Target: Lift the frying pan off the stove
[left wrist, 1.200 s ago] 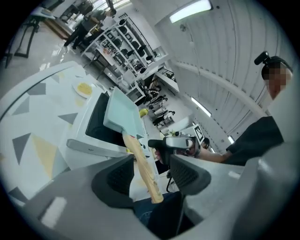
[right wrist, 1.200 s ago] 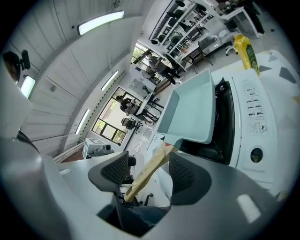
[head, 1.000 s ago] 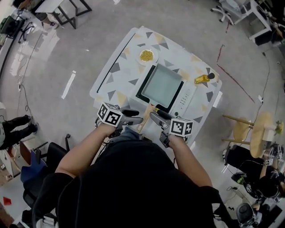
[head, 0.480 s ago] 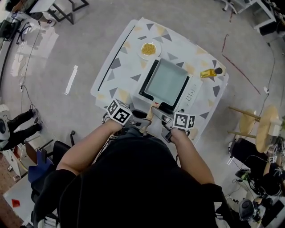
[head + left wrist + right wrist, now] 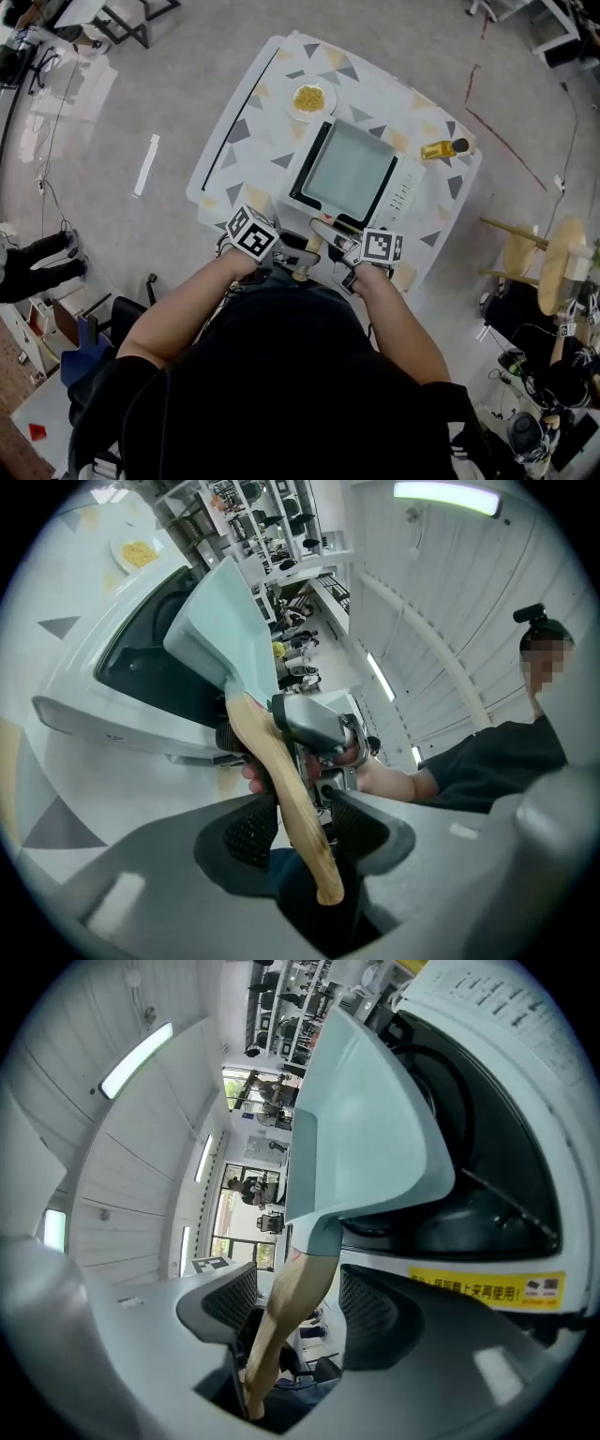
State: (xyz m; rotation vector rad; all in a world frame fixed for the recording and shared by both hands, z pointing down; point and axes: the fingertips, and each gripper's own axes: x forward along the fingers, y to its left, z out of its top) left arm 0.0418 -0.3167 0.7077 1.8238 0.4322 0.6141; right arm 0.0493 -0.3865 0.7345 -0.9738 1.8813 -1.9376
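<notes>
1. Seen from overhead, a person in a dark top stands at a small table (image 5: 246, 141) covered in a cloth printed with grey and yellow triangles.
2. A white stove (image 5: 405, 195) sits on the table. A square, pale green frying pan (image 5: 349, 171) lies on its dark cooking top.
3. The pan's wooden handle (image 5: 305, 264) points back toward the person, past the near edge of the stove.
4. The left gripper (image 5: 300, 801) reaches in from the left. Its jaws are released and stand apart with the handle running between them. The handle lies close to one ribbed pad (image 5: 251, 832), possibly touching it, though the angle is too steep to be sure.
5. The right gripper (image 5: 292, 1283) comes in from the right. Its jaws have just been closing, yet they are unclenched, with a gap on each side of the handle between them.
6. At the far side of the table is a plate of yellow food (image 5: 311, 98). A yellow bottle (image 5: 439, 148) lies to the right of the stove.
</notes>
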